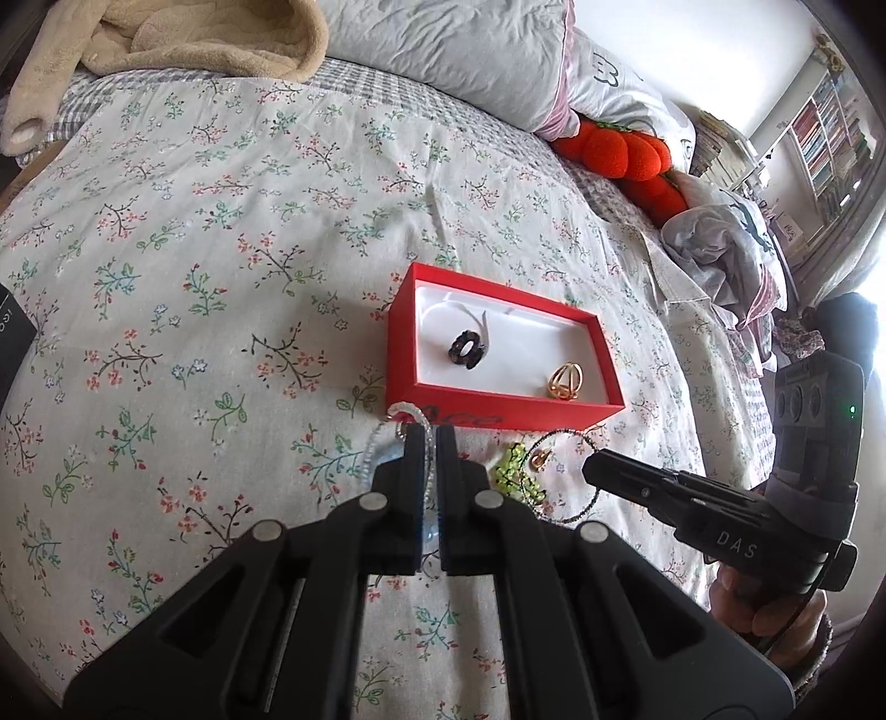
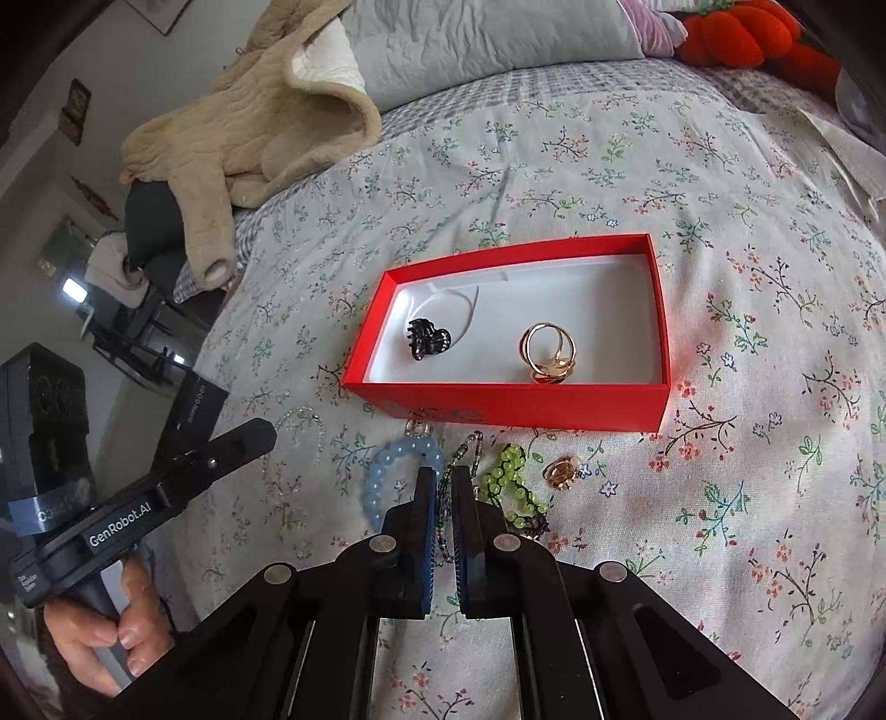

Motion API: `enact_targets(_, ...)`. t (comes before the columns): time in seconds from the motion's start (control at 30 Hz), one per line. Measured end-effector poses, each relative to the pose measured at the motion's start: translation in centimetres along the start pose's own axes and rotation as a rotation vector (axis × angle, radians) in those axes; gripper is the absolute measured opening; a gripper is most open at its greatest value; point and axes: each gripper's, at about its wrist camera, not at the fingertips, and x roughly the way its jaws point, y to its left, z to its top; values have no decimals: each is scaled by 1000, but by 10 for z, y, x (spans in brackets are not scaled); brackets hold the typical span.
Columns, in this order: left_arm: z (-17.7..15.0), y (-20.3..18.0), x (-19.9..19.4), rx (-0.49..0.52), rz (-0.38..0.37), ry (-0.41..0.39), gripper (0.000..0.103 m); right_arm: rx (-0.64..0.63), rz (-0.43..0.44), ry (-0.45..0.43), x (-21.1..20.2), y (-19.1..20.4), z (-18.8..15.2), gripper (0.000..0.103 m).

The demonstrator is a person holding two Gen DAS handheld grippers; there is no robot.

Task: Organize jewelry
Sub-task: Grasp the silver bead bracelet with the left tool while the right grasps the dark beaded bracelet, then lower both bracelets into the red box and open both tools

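Observation:
An open red box (image 2: 498,407) lies on the floral bedspread. In its white lining are a black hair claw (image 2: 429,338) and a gold ring (image 2: 548,351). In front of the box lie a blue bead bracelet (image 2: 387,471), a green bead bracelet (image 2: 512,476) and a second gold ring (image 2: 562,473). My left gripper (image 1: 429,437) is shut on a clear bead strand (image 1: 407,412), which loops out past its tips. My right gripper (image 2: 443,476) is shut on a thin dark beaded chain (image 2: 443,498). That chain's loop (image 1: 554,435) shows beside the right gripper (image 1: 592,471) in the left wrist view.
A beige fleece garment (image 2: 266,122) and grey pillows (image 1: 443,50) lie at the head of the bed. An orange plush toy (image 1: 614,149) sits by the pillows. A black card box (image 2: 194,410) rests near the left bed edge. Bookshelves (image 1: 825,133) stand beyond the bed.

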Motion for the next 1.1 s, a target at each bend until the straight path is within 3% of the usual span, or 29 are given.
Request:
enact_targets(0.27, 23, -31, 1, 31, -89, -57, 4, 10, 25, -128, -32, -1, 25, 5)
enact_targets(0.6, 47, -55, 32, 51, -158, -63, 4, 75, 54, -166, -12, -21, 57, 5)
enact_targets(1.1, 54, -27, 67, 50, 18, -22, 4, 119, -69, -106, 14, -60, 59, 6)
